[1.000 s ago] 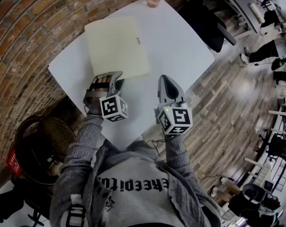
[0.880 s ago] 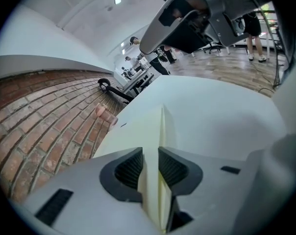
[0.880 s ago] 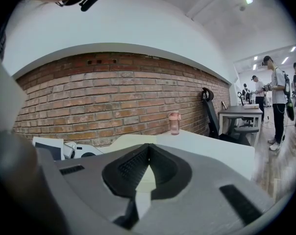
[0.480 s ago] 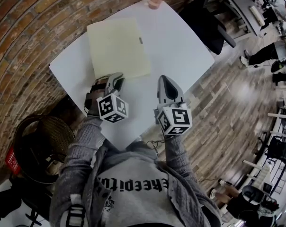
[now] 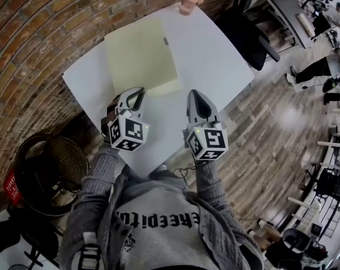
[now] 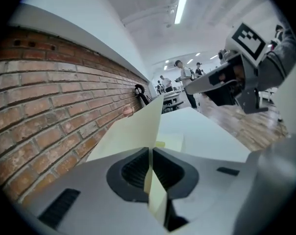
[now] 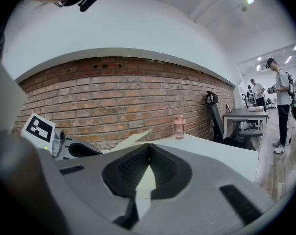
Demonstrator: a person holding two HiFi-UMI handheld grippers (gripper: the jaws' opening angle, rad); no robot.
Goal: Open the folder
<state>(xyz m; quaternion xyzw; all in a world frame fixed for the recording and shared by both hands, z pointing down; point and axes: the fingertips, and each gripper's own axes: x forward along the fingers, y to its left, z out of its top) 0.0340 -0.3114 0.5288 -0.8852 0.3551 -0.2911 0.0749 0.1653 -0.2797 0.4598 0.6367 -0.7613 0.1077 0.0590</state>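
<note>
Left gripper [image 5: 137,96] jaws, having just been closing, are pinching folder [image 5: 139,52] cover, edge raised. Next likely needing: swinging cover fully open. Right gripper [image 5: 196,97] jaws clenched, empty.

Left tongs [image 5: 137,91] hide corner of folder [image 5: 141,52]

Folder [image 5: 141,55] on table [image 5: 215,49], cup [image 5: 191,0] behind; L gripper [image 5: 137,93] at folder's near edge

The folder [image 5: 141,55] is seen as matt card, possibly thin plastic; the table [image 5: 210,49] is finished smooth; the wall [image 5: 29,44] is built of rough brick, the floor [image 5: 271,117] of wood.
</note>
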